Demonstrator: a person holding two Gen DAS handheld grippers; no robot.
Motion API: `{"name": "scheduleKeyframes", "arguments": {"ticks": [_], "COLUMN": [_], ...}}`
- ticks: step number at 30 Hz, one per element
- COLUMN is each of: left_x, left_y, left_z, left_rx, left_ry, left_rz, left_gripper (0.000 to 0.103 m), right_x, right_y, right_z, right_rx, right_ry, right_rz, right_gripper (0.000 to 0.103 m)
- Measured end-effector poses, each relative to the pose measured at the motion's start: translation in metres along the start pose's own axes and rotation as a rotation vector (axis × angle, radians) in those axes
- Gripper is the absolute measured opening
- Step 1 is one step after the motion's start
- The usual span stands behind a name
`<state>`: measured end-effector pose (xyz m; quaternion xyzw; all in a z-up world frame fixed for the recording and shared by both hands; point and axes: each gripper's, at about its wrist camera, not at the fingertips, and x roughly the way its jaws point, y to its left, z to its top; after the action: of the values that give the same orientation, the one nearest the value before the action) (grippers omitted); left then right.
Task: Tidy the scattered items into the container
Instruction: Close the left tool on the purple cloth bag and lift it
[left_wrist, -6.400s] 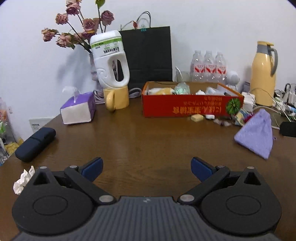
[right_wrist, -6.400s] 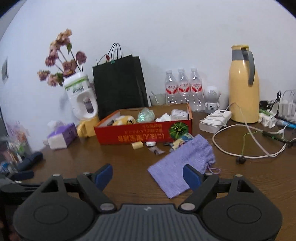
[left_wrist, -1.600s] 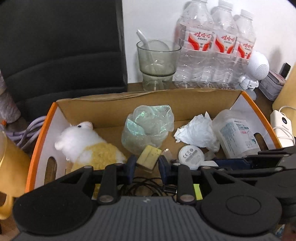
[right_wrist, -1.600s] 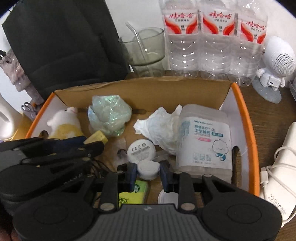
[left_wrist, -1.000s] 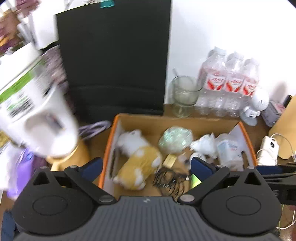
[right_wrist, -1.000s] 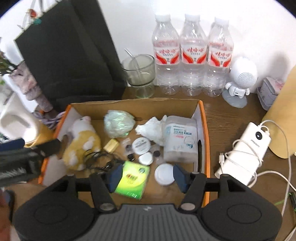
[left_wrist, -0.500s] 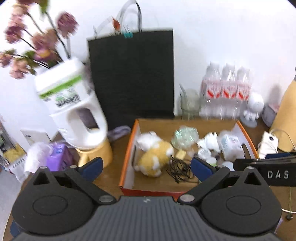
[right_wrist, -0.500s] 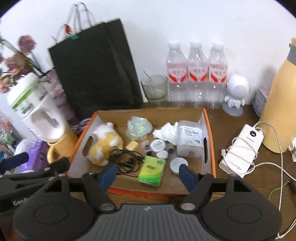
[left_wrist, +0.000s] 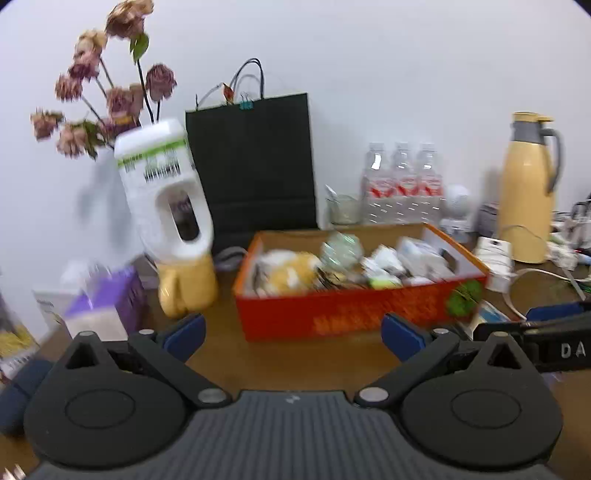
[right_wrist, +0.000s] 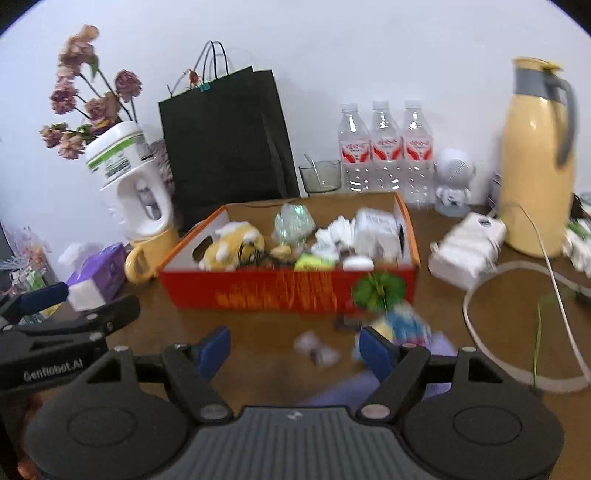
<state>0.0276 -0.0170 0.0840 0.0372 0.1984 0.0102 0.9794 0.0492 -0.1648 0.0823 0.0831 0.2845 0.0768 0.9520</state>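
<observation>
The orange-red cardboard box (left_wrist: 332, 314) (right_wrist: 277, 291) stands mid-table and holds a yellow plush toy (right_wrist: 232, 247), a green packet (right_wrist: 314, 260), a white tub (right_wrist: 376, 229) and crumpled tissue. My left gripper (left_wrist: 291, 334) hovers open and empty in front of the box. My right gripper (right_wrist: 295, 349) is also short of the box; its jaws are opening with nothing between them. On the table before the box lie small wrapped bits (right_wrist: 317, 349), a colourful packet (right_wrist: 399, 321) and a purple pouch (right_wrist: 354, 387), all blurred.
Behind the box stand a black paper bag (right_wrist: 225, 147), a glass (right_wrist: 319, 177), three water bottles (right_wrist: 386, 147) and a white figurine. A white jug on a yellow mug (left_wrist: 188, 284) and a purple tissue box (left_wrist: 107, 302) sit left. A yellow thermos (right_wrist: 535, 166), white charger (right_wrist: 465, 251) and cables lie right.
Both grippers have drawn back from above the box and dropped lower, so its front wall now shows. The right jaws stand a little wider than a second ago.
</observation>
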Motion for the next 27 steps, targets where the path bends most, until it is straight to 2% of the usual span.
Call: {"name": "scheduleKeyframes", "arguments": {"ticks": [3, 8, 13, 18, 20, 21, 22, 24, 26, 27], "left_x": [-0.008, -0.012, 0.012, 0.048, 0.061, 0.067, 0.073, 0.079, 0.085, 0.087], "left_y": [-0.002, -0.019, -0.058, -0.100, -0.113, -0.119, -0.122, -0.123, -0.121, -0.119], "left_z": [-0.025, -0.047, -0.044, -0.031, -0.027, -0.027, -0.025, -0.025, -0.029, -0.032], "left_rx": [-0.011, 0.047, 0.136, 0.276, 0.327, 0.337, 0.347, 0.340, 0.326, 0.318], "left_ry": [0.023, 0.009, 0.025, 0.041, 0.072, 0.090, 0.125, 0.178, 0.211, 0.217], "left_rz": [-0.041, -0.094, -0.269, -0.545, -0.618, -0.635, -0.669, -0.714, -0.759, -0.766], "left_gripper": [0.103, 0.103, 0.103, 0.103, 0.103, 0.099, 0.087, 0.072, 0.061, 0.043], "right_x": [-0.020, -0.050, -0.058, -0.057, -0.059, -0.060, -0.060, -0.062, -0.061, -0.059], "right_y": [-0.011, -0.019, -0.045, -0.087, -0.098, -0.102, -0.106, -0.112, -0.116, -0.116], "right_z": [-0.039, -0.071, -0.067, -0.070, -0.074, -0.076, -0.078, -0.079, -0.077, -0.075], "right_rx": [0.023, -0.014, 0.031, 0.112, 0.122, 0.125, 0.127, 0.130, 0.137, 0.137], "right_ry": [-0.042, -0.135, -0.160, -0.132, -0.122, -0.120, -0.118, -0.123, -0.123, -0.125], "right_rz": [0.025, -0.035, -0.108, -0.171, -0.198, -0.207, -0.216, -0.227, -0.224, -0.221], "right_gripper": [0.077, 0.077, 0.077, 0.077, 0.077, 0.077, 0.077, 0.077, 0.077, 0.077]}}
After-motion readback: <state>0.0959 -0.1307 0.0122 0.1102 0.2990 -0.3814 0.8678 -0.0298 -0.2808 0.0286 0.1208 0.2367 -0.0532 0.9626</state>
